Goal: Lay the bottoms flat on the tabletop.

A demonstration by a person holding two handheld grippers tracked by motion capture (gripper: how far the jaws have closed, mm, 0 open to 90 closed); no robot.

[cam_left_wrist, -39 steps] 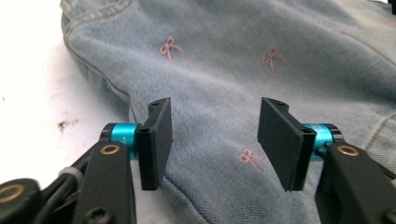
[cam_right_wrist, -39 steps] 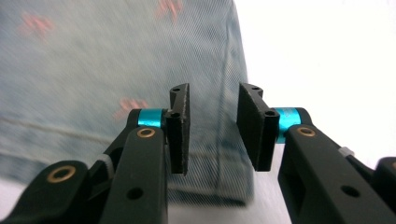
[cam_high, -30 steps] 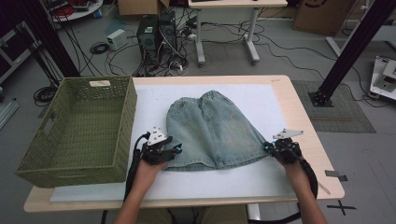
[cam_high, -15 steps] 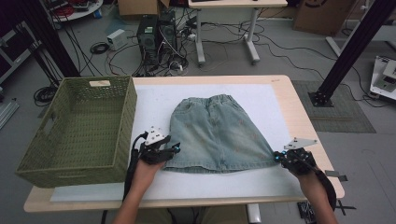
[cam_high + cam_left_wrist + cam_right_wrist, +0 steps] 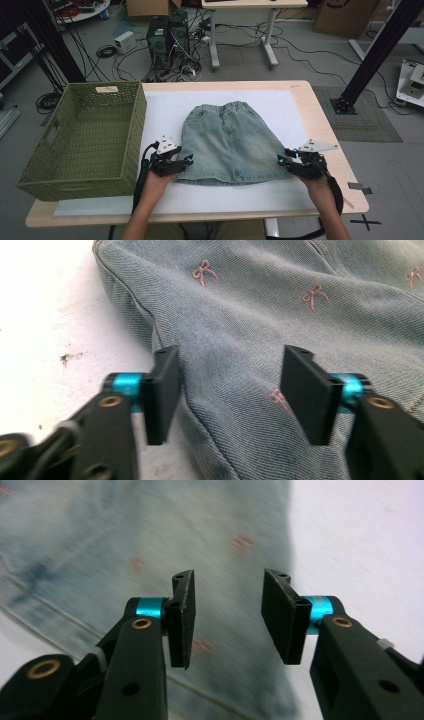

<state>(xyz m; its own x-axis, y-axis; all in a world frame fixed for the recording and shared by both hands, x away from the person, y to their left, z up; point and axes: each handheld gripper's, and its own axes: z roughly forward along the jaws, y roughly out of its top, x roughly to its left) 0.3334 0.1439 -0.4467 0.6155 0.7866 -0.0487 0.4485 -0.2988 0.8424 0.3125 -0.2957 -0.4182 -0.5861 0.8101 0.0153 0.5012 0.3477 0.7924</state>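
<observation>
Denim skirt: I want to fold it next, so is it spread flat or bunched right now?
Spread flat: the denim skirt lies open on the white mat, waistband far, hem near.

A light wooden table (image 5: 320,125) carries a white mat (image 5: 165,107) that covers most of its top, leaving a bare wooden margin along the far and right edges. A pale denim skirt (image 5: 230,142) with small pink bows lies spread flat on the mat, waistband toward the far edge. Left of the skirt, a green woven basket (image 5: 87,137) stands, its left part overhanging the table's left edge.
</observation>
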